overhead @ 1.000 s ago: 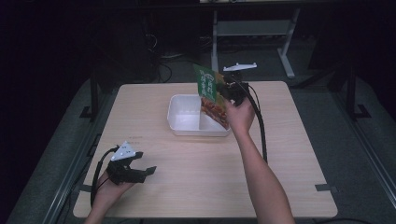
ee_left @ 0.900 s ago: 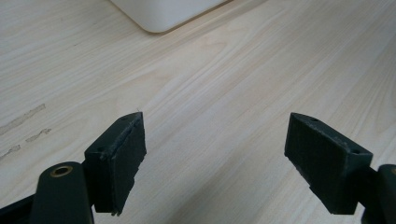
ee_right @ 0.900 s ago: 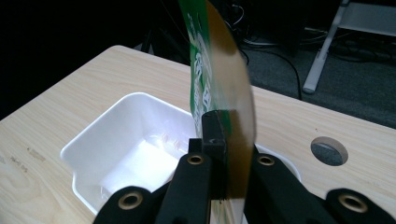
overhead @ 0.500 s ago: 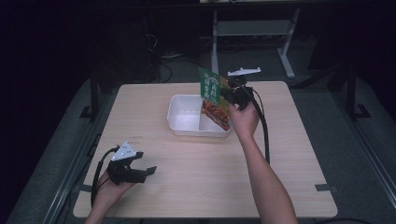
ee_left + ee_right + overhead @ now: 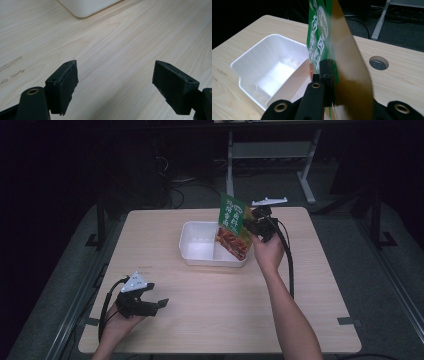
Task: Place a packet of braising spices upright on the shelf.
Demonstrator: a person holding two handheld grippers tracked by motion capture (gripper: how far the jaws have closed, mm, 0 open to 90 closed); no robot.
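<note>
Our right tongs (image 5: 256,224) are clamped on a green snack packet (image 5: 234,226), gripping its edge so it stands nearly upright. It hangs over the right-hand compartment of the white tray (image 5: 196,249), which has 2 compartments, both apparently empty. Our left tongs (image 5: 154,304) sit apart and hold nothing, low over the bare tabletop (image 5: 210,305) near its front left corner, well apart from the tray.

We judge the risk to be in the thin grip: the packet is held by 1 edge only, so it could twist or slip. If we let go while it is this upright, it may catch on the divider or rim and tip out onto the tabletop instead of lying flat inside.
</note>
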